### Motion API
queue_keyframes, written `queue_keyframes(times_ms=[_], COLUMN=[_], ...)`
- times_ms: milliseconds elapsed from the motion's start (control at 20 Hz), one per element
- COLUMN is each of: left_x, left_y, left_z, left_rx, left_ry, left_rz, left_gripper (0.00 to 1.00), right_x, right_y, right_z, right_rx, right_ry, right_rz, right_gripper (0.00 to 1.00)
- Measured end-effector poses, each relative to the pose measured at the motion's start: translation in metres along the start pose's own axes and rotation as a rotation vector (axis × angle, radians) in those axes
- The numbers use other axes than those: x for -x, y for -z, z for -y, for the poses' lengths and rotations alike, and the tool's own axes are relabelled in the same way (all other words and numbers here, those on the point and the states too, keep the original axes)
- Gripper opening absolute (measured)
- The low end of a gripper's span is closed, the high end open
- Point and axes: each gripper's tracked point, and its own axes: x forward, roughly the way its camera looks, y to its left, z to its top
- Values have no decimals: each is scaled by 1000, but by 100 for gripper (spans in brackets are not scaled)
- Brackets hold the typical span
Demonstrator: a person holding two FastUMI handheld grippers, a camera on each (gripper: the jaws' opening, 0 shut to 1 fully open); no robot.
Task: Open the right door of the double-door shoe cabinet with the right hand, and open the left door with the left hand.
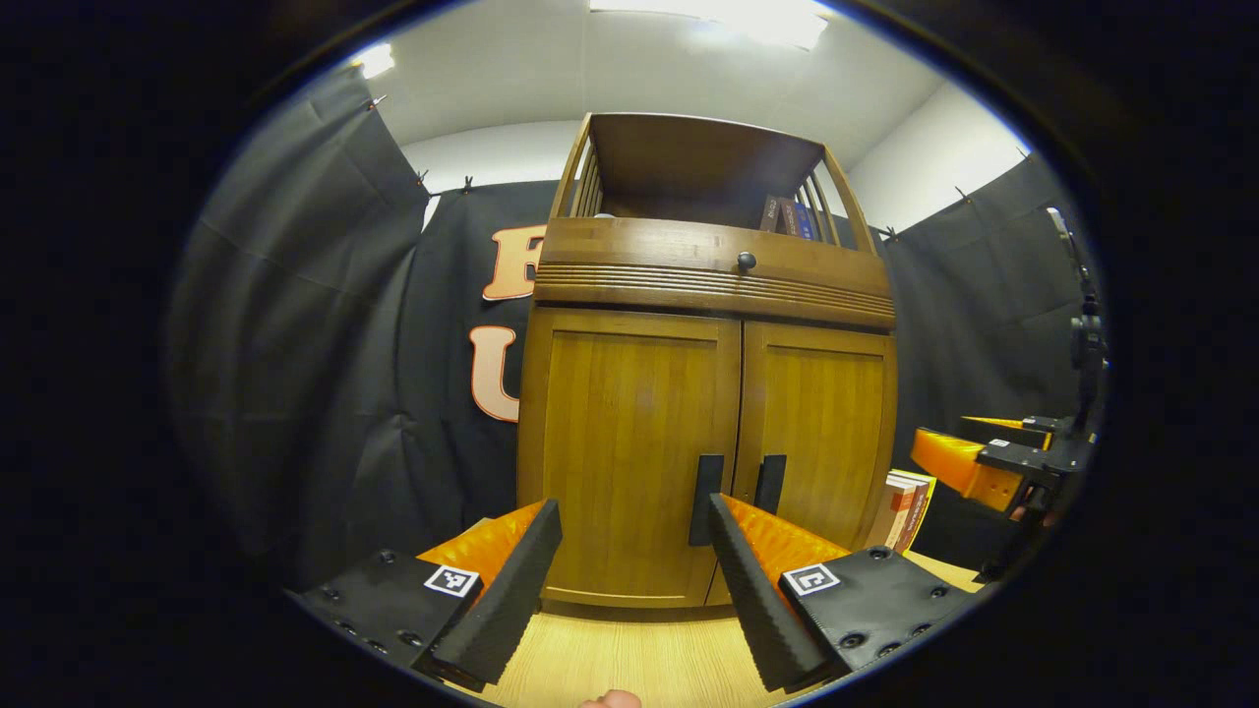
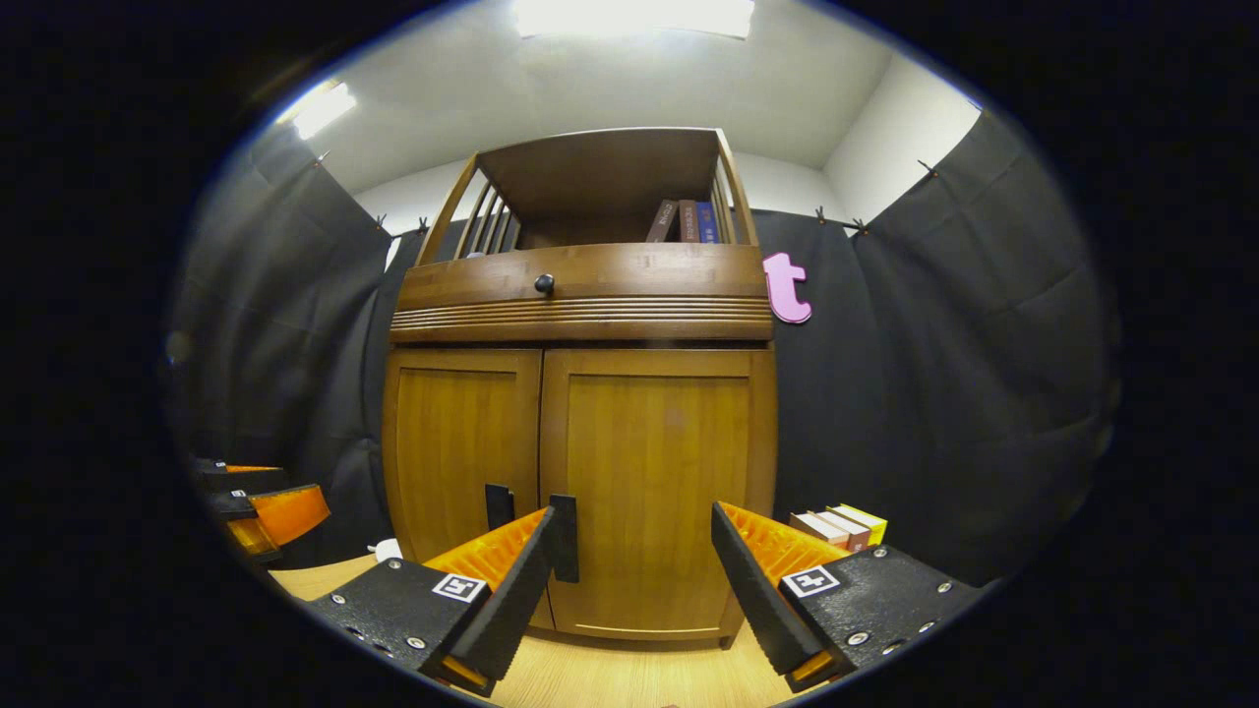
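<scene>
Wooden shoe cabinet (image 1: 708, 393) stands on the table (image 1: 629, 659) against the black cloth, its left door (image 1: 629, 452) and right door (image 2: 654, 492) both closed. Left gripper (image 1: 634, 551) and right gripper (image 2: 639, 570) hover just before the handles, fingers spread, gripping nothing.

L gripper (image 1: 629, 551) & R gripper (image 2: 629, 560) fingers apart.
</scene>
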Motion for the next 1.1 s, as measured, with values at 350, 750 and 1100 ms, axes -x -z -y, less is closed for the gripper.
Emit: queue_keyframes(times_ms=[350, 750, 1100], left_x=[9, 19, 11], left_y=[-11, -4, -2], left_z=[-3, -8, -22], left_rx=[-20, 30, 25], left_ry=[-21, -15, -58], left_rz=[29, 13, 15], left_gripper=[97, 96, 98], right_x=[-81, -142, -165], right_y=[28, 68, 110], right_z=[-43, -71, -60], right_rx=[-1, 73, 89], right_ry=[-67, -78, -26], right_rz=[-31, -29, -83], right_gripper=[94, 90, 82])
